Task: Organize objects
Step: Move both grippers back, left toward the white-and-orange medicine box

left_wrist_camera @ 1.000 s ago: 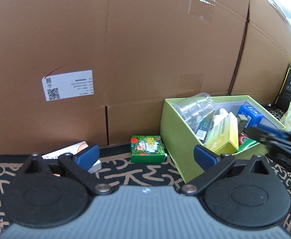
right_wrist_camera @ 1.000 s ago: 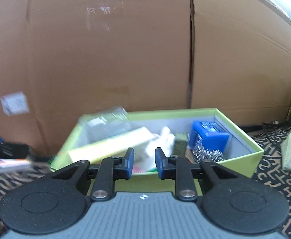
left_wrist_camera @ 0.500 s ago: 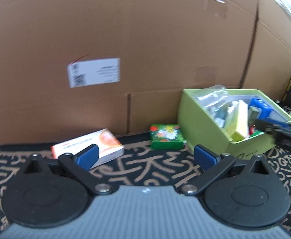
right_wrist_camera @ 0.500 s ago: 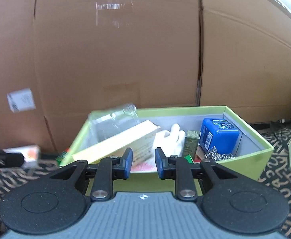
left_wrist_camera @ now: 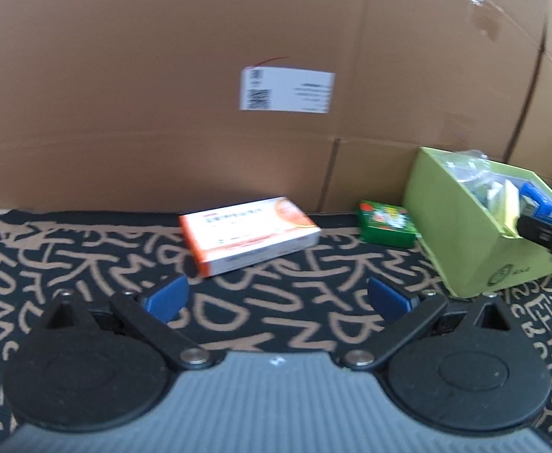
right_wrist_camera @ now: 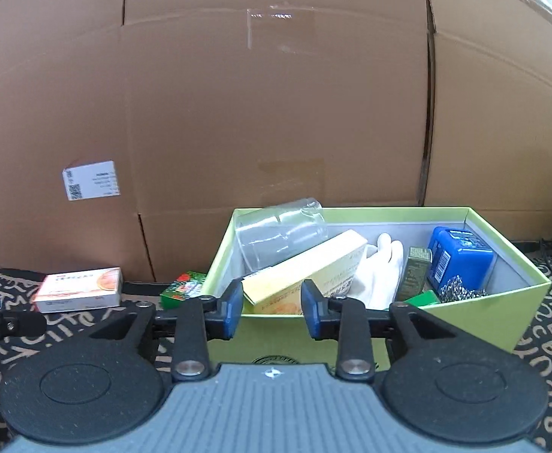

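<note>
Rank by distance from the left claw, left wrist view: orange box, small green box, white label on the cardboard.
1. Orange box: on the patterned cloth, just ahead of the open left claw, slightly left of centre.
2. Small green box: farther back and to the right, beside the lime bin.
3. White label: up on the cardboard wall behind, farthest.

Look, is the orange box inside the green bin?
No, the orange box lies on the patterned cloth, left of the green bin.
</note>
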Demonstrator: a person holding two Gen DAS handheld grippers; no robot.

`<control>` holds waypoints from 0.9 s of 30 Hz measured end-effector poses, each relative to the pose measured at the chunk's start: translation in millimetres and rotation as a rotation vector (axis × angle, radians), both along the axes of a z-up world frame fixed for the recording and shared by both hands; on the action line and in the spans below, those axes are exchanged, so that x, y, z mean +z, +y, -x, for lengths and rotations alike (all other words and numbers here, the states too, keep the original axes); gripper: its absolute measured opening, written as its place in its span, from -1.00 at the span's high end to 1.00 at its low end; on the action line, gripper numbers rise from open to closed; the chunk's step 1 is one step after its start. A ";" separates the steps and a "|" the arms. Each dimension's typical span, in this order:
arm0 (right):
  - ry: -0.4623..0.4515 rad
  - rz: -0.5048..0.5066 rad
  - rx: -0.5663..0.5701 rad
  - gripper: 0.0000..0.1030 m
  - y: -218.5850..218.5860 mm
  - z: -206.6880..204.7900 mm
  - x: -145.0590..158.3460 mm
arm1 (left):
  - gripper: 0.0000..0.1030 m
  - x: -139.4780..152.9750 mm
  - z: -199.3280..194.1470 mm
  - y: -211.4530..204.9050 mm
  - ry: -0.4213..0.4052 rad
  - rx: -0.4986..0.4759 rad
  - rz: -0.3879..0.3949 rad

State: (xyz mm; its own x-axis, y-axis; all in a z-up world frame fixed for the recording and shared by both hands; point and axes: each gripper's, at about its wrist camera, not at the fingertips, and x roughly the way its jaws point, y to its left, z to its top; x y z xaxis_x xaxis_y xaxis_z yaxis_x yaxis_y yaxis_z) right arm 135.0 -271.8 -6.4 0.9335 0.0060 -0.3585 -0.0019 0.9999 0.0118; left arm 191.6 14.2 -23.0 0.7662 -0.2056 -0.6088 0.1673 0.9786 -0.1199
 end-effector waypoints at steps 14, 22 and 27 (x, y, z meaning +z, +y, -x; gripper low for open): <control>0.098 0.111 0.346 -0.22 115.4 3.0 -22.0 | -1.00 -23.3 -71.4 52.8 0.108 0.094 0.066; 0.221 0.094 0.408 -0.36 143.4 -74.6 -45.5 | -1.00 -12.8 -117.5 59.2 0.032 -0.026 0.020; 0.267 0.076 0.420 -0.36 150.2 -97.5 -52.8 | -0.91 -26.6 -145.0 56.7 0.105 -0.133 0.028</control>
State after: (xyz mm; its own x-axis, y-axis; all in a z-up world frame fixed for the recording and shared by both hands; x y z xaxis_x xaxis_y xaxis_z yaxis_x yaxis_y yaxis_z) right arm 232.5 -121.6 -59.2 0.7318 0.3263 -0.5984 -0.4117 0.9113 -0.0065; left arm 336.6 70.9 -49.5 0.6637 -0.3193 -0.6764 0.2805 0.9446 -0.1707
